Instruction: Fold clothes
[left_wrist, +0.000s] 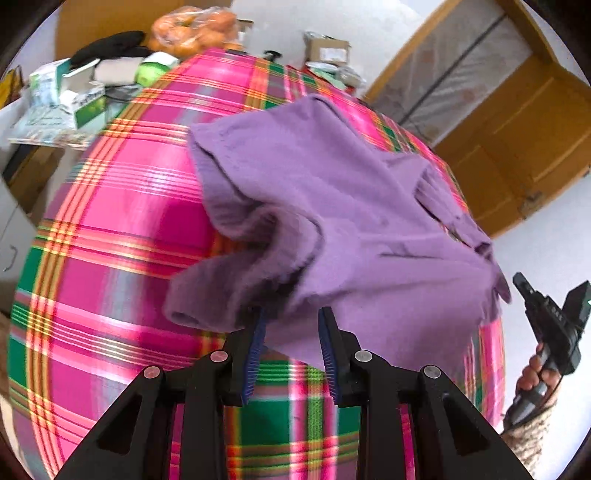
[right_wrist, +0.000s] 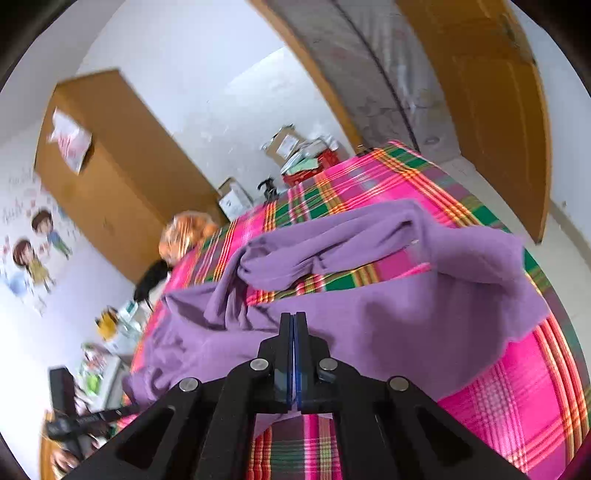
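A purple knit sweater (left_wrist: 332, 206) lies rumpled on a table covered with a pink, green and orange plaid cloth (left_wrist: 122, 236). My left gripper (left_wrist: 291, 314) is open, its blue-padded jaws wide apart just at the sweater's near edge, holding nothing. The sweater also shows in the right wrist view (right_wrist: 388, 314), bunched with a sleeve folded across it. My right gripper (right_wrist: 294, 317) is shut, its pads pressed together at the sweater's near edge; whether cloth is pinched between them is hidden. The right gripper also appears in the left wrist view (left_wrist: 554, 314), held off the table's right side.
Boxes and packets (left_wrist: 70, 96), a black garment (left_wrist: 107, 46) and a bag of oranges (left_wrist: 192, 29) crowd the table's far end. A cardboard box (left_wrist: 327, 50) stands beyond. A wooden door (left_wrist: 517, 129) is at the right, a wardrobe (right_wrist: 110, 177) at the back.
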